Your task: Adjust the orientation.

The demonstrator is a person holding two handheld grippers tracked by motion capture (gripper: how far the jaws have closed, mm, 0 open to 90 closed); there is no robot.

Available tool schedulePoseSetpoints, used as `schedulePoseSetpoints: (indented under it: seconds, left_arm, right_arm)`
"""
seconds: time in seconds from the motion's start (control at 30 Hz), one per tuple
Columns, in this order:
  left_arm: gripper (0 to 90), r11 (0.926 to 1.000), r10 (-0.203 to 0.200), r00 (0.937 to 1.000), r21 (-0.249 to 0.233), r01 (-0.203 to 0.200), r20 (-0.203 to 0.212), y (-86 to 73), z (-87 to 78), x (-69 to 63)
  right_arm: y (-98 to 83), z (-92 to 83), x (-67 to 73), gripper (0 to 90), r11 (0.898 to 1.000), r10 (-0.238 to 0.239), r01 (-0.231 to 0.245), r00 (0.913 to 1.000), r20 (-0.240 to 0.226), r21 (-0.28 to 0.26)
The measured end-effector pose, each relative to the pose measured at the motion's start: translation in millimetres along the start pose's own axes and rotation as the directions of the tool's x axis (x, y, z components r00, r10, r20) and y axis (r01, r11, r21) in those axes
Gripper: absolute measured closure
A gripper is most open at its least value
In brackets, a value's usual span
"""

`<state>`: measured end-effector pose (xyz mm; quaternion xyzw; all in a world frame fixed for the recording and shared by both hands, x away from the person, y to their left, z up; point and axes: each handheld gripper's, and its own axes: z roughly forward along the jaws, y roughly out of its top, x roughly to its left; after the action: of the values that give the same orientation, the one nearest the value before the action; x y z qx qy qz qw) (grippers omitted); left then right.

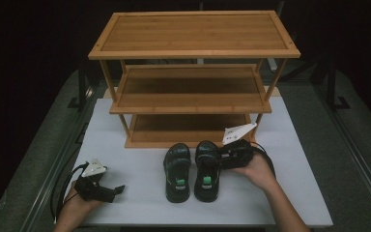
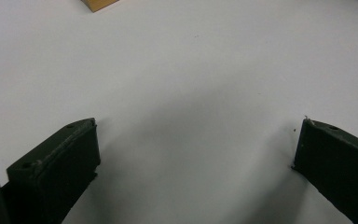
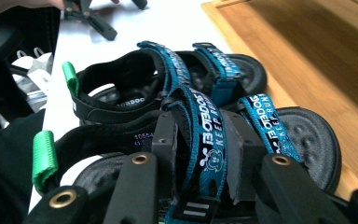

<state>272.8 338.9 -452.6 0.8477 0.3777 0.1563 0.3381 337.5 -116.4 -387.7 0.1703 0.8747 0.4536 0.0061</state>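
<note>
High view – table: a white table top carries a three-tier bamboo shoe rack at its far side.
High view – sandals: a pair of black sandals stands side by side just in front of the rack's bottom shelf, toes toward the rack; the left sandal and the right sandal each show a green tab at the heel.
High view – right gripper: held in the person's right hand, it reaches in from the right onto the right sandal.
High view – left gripper: held low at the table's near left, well apart from the sandals.
Left gripper view – jaws: spread wide over bare white table, nothing between them; a corner of the rack shows at the top.
Right gripper view – grip: the jaws pinch a blue strap of the nearer sandal, printed in white lettering.
Right gripper view – look: black soles with dimpled footbeds, blue straps, green heel loops; the other sandal lies just behind, the rack's wood to the right.
</note>
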Motion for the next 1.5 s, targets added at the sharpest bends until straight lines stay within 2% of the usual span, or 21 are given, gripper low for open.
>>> schedulePoseSetpoints:
  seconds: [0.23,0.57,0.67,0.73,0.83,0.9,0.93,0.97,1.03,1.17,1.23,1.27,1.3,1.33,1.43,1.5]
  left_arm:
    - [0.0,1.0000,-0.002,1.0000,-0.002,0.002,-0.001,0.0,0.1,-0.1]
    - [0.0,1.0000,-0.002,1.0000,-0.002,0.002,-0.001,-0.1,0.1,-0.1]
    - [0.0,1.0000,-0.002,1.0000,-0.001,0.002,-0.001,0.0,0.1,-0.1]
    - [0.0,1.0000,0.000,1.0000,-0.001,0.000,-0.001,0.2,-0.1,-0.3]
    - [0.0,1.0000,0.000,1.0000,0.003,0.000,0.004,0.9,-0.7,0.6]
    - [0.0,0.9999,-0.016,0.9992,-0.002,0.016,0.037,3.8,-1.4,1.7]
    - [1.2,0.9995,-0.024,0.9973,-0.019,0.025,0.069,4.9,-1.7,0.8]
    - [4.9,0.9994,-0.018,0.9963,-0.027,0.020,0.084,6.2,-2.2,-0.1]
    - [5.8,0.9993,-0.016,0.9960,-0.032,0.018,0.088,7.5,-2.1,-1.3]
    - [7.8,0.9987,0.025,0.9931,-0.046,-0.020,0.115,20.4,-2.3,-8.6]
    - [13.1,0.9981,0.037,0.9919,-0.053,-0.031,0.121,23.5,-2.6,-10.2]
    - [14.2,0.9966,0.058,0.9893,-0.067,-0.049,0.134,30.4,-3.6,-12.8]
    - [14.2,0.9966,0.058,0.9893,-0.067,-0.049,0.134,30.4,-3.6,-12.8]
    - [14.6,0.9955,0.066,0.9864,-0.078,-0.055,0.150,39.6,-4.4,-14.7]
    - [14.7,0.9940,0.079,0.9830,-0.088,-0.065,0.166,48.2,-5.2,-15.9]
    - [14.7,0.9923,0.094,0.9771,-0.097,-0.077,0.191,60.4,-5.8,-18.2]
  right_arm:
    - [0.1,12.0,-4.3,67.6,1.000,-0.001,0.001,0.9996,-0.029,0.014]
    - [-1.0,19.0,-8.4,67.1,1.000,0.003,-0.003,0.9998,-0.021,0.013]
    - [-1.8,18.5,-6.7,56.9,1.000,0.029,-0.030,0.9994,-0.020,-0.006]
    - [-0.7,16.0,-4.8,53.8,0.999,0.035,-0.036,0.9992,-0.020,-0.014]
    - [0.5,13.1,-1.7,50.7,0.999,0.036,-0.036,0.9993,0.006,-0.017]
    - [-0.3,9.4,0.4,46.5,0.999,0.039,-0.039,0.9986,0.035,-0.014]
    - [-1.4,8.3,0.8,44.9,0.999,0.036,-0.035,0.9983,0.046,-0.019]
    - [-2.7,7.2,0.8,43.9,0.999,0.042,-0.041,0.9977,0.054,-0.023]
    - [-4.2,6.0,0.6,41.4,0.998,0.051,-0.049,0.9971,0.057,-0.024]
    - [-7.1,3.8,2.1,37.7,0.998,0.064,-0.062,0.9952,0.075,-0.020]
    - [-7.4,3.4,2.2,37.0,0.998,0.065,-0.064,0.9948,0.078,-0.021]
    - [-8.3,1.7,2.9,36.8,0.998,0.068,-0.067,0.9943,0.082,-0.024]
    - [-8.3,1.7,2.9,36.8,0.998,0.068,-0.067,0.9943,0.082,-0.024]
    - [-8.6,-0.3,3.8,36.8,0.997,0.075,-0.073,0.9937,0.083,-0.025]
    - [-8.7,-2.2,4.4,36.5,0.997,0.077,-0.075,0.9933,0.086,-0.030]
    - [-8.2,-5.5,5.6,36.5,0.996,0.082,-0.078,0.9922,0.094,-0.042]
